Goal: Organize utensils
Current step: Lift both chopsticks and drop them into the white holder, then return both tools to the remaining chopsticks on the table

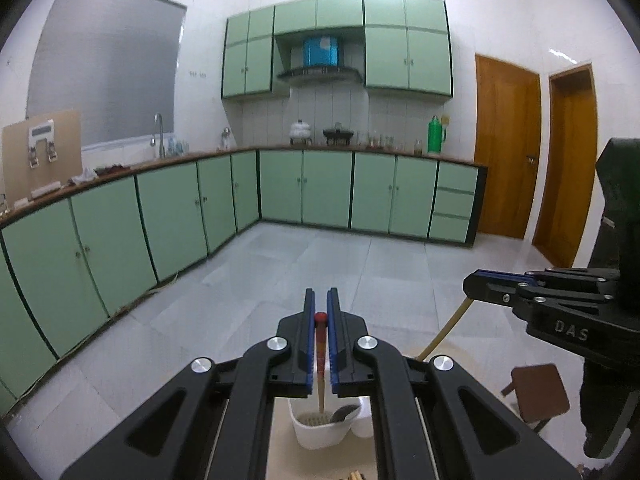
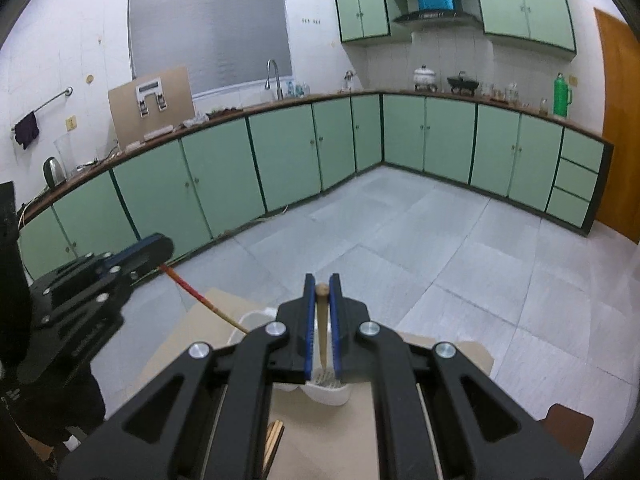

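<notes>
My left gripper (image 1: 321, 300) is shut on a red-topped chopstick (image 1: 320, 356) that hangs down into a white utensil holder (image 1: 320, 432) on the table. A dark spoon (image 1: 345, 413) lies in that holder. My right gripper (image 2: 322, 286) is shut on a plain wooden chopstick (image 2: 322, 324), its tip over the same white holder (image 2: 326, 392). The right gripper shows in the left wrist view (image 1: 480, 284). The left gripper shows in the right wrist view (image 2: 154, 250), with the red chopstick (image 2: 200, 298) slanting down from it.
Several loose chopsticks (image 2: 273, 440) lie on the light wooden table (image 2: 320, 440) near its front. A brown stool (image 1: 538, 394) stands at the right. Green cabinets (image 1: 168, 216) and a grey tiled floor (image 1: 320, 264) lie beyond.
</notes>
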A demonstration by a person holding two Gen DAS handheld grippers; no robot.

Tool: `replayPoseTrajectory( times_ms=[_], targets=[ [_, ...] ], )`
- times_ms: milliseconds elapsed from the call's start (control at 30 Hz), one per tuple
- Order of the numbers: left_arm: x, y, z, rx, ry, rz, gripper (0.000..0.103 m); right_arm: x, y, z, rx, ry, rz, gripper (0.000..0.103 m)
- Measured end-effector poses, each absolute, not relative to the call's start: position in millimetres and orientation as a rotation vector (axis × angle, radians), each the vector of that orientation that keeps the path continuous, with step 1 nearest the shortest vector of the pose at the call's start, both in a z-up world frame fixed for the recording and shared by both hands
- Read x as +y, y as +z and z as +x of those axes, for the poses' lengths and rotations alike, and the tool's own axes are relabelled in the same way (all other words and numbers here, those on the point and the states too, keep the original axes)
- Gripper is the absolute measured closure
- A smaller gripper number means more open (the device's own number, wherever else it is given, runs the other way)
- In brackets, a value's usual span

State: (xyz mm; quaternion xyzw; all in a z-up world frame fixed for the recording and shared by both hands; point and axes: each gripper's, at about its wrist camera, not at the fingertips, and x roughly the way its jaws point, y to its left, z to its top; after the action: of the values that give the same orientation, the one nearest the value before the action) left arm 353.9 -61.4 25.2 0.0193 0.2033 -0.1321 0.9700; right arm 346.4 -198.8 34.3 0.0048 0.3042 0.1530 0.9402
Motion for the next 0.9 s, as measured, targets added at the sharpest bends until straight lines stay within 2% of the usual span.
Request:
replayPoseTrajectory(
  times_ms=[200, 300, 367, 600, 667, 733, 767, 900],
  targets=[
    [-54.3, 14.9, 354.6, 0.441, -0.269, 0.030, 0.094, -196.6, 24.6, 343.8, 0.651, 0.315, 0.008, 0.093],
    [-49.4, 21.2, 347.8, 0.430, -0.271, 0.026, 0.087, -200.1, 30.6, 335.5, 0.638, 0.310, 0.021, 0.087],
    [-46.3, 25.5, 340.3, 0.419, -0.270, 0.023, 0.080, -204.4, 35.3, 327.9, 0.619, 0.299, 0.024, 0.072],
    [-32.4, 34.4, 288.5, 0.388, -0.255, 0.012, 0.059, -224.6, 46.2, 274.8, 0.527, 0.239, -0.009, 0.041],
    [-27.2, 28.6, 268.7, 0.393, -0.251, 0.009, 0.050, -228.7, 41.6, 251.9, 0.507, 0.227, -0.014, 0.029],
    [-24.4, 19.8, 252.7, 0.410, -0.247, 0.012, 0.046, -230.0, 31.8, 228.2, 0.496, 0.220, -0.022, 0.019],
    [-22.6, 10.9, 241.8, 0.424, -0.246, 0.013, 0.043, -230.6, 25.4, 218.3, 0.497, 0.216, -0.026, 0.015],
    [-17.4, -26.5, 213.7, 0.513, -0.241, 0.005, 0.038, -229.1, -14.7, 180.1, 0.546, 0.205, -0.002, 0.012]
  ],
)
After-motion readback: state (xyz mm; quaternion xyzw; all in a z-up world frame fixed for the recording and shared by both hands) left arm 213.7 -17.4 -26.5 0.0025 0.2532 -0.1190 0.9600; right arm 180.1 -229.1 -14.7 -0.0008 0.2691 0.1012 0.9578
